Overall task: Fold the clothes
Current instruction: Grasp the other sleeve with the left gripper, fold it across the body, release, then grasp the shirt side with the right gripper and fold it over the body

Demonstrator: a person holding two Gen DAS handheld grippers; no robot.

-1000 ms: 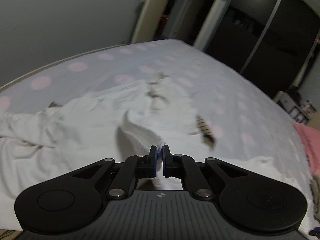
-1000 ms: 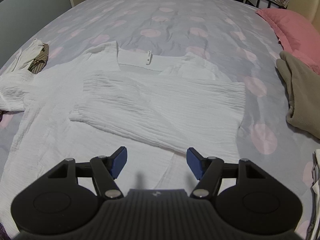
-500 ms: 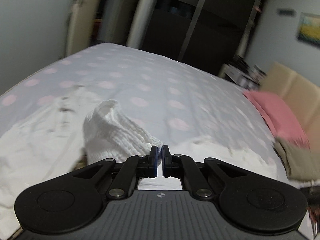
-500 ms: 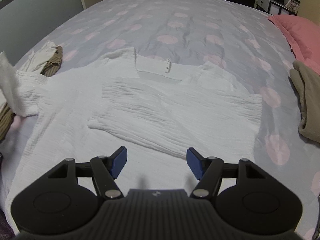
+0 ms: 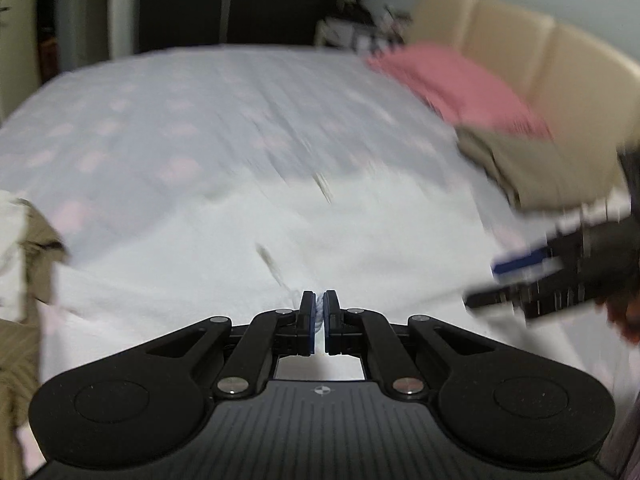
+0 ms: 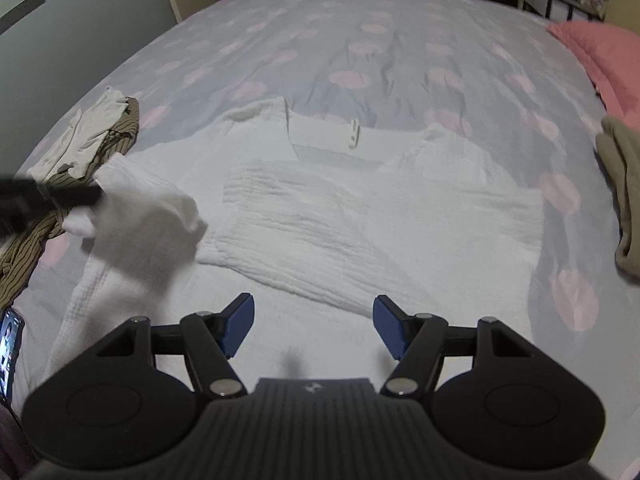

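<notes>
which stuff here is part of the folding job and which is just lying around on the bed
In the job:
white shirt, spread on the bed
its sleeve, pinched in the left gripper
right gripper, open over the shirt

Lying about:
striped brown garment
tan garment
pink pillow
phone

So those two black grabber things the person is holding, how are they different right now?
The left gripper has its fingers pinched shut on a bit of the white shirt, lifting one sleeve; the right gripper has its fingers spread wide and holds nothing. The left one looks blurred in its own view; the right one's view is sharp. Both have black bodies, blue finger pads, and sit above the same shirt on the bed.
</notes>
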